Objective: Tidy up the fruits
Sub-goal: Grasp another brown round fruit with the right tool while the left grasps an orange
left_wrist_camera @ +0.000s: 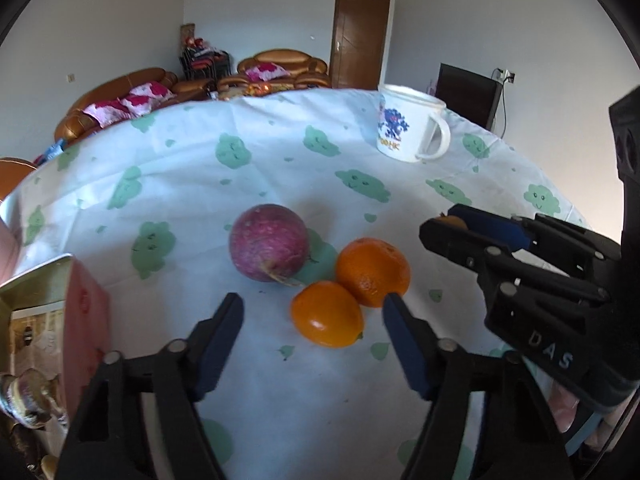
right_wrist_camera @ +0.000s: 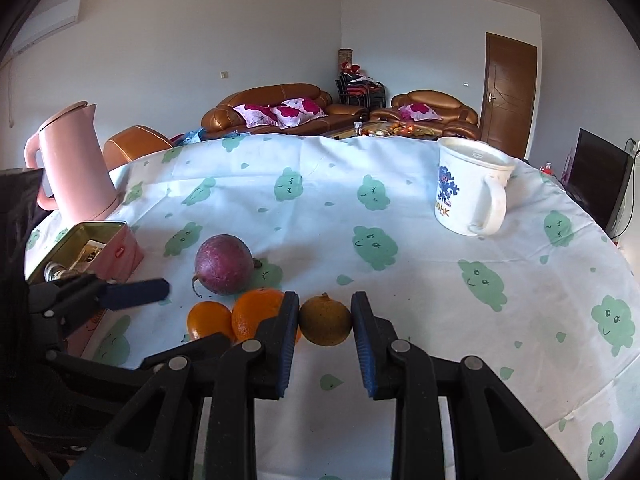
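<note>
A small round brownish-yellow fruit (right_wrist_camera: pixel 325 321) is clamped between the pads of the right gripper (right_wrist_camera: pixel 325 320), resting on the cloud-printed white tablecloth (right_wrist_camera: pixel 320 208) just right of two glossy oranges (right_wrist_camera: pixel 256 314). The left gripper (left_wrist_camera: pixel 312 312) is held apart, nearest the smaller orange (left_wrist_camera: pixel 327 314); a purple round fruit (left_wrist_camera: pixel 269 242) lies beyond. A living room with brown sofas (right_wrist_camera: pixel 272 104) is seen behind.

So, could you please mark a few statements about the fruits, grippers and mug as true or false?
1. The right gripper grips a brownish fruit. True.
2. The left gripper is shut on an orange. False: it is open, empty.
3. The two oranges touch. True.
4. The mug lies on its side. False: it stands upright.
5. The purple fruit sits in the tin. False: it is on the tablecloth.
</note>
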A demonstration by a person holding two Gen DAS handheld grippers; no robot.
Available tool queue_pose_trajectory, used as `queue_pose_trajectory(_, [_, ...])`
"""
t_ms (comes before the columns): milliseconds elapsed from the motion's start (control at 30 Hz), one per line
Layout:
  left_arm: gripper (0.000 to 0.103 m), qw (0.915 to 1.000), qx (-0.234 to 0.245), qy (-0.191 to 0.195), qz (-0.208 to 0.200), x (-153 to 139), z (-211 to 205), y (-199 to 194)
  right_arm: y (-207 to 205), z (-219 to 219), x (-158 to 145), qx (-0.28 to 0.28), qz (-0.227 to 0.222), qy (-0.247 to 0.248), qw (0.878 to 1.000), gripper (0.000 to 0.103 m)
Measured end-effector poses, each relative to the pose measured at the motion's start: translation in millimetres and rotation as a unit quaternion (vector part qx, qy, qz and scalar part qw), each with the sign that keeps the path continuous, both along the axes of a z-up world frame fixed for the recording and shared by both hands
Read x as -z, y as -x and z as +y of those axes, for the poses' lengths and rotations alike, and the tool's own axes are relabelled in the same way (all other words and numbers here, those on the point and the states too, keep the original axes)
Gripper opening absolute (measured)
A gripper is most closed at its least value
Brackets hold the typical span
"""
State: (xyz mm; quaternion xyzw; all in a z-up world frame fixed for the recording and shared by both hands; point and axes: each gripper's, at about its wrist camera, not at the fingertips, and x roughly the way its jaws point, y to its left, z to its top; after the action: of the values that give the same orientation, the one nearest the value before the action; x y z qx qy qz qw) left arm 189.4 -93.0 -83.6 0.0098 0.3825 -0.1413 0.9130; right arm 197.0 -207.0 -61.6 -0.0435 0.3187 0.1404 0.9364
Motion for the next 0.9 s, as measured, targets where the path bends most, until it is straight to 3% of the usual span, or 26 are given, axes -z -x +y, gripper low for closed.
queue_pose_trajectory(233, [0.044, 0.9994, 0.019, 0.013, 0.026, 4.8, -4.3, -8.0, 0.9, 3.6, 0.2, -0.009, -0.003, 0.002, 1.0, 0.029])
queue_pose_trajectory(400, [0.043, 0.9991, 0.017, 0.03, 0.024, 3.3, 2.3, -5.3, 2.0, 2.2, 0.2, -0.02, -0.001, -0.009, 1.0, 0.029])
queue_pose_trajectory(633, [0.043, 0.9997, 0.008, 0.023, -0.01, -5.2, 3.0, 4.8, 7.6, 1.7, -2.6, -0.032, -0.013, -0.018, 0.999, 0.029])
queue_pose_trajectory(900, [0.043, 0.9983, -0.007, 0.041, -0.04, -13.1, 13.5, 12.7, 11.8, 1.2, -5.3, -0.044, -0.025, -0.024, 0.998, 0.029])
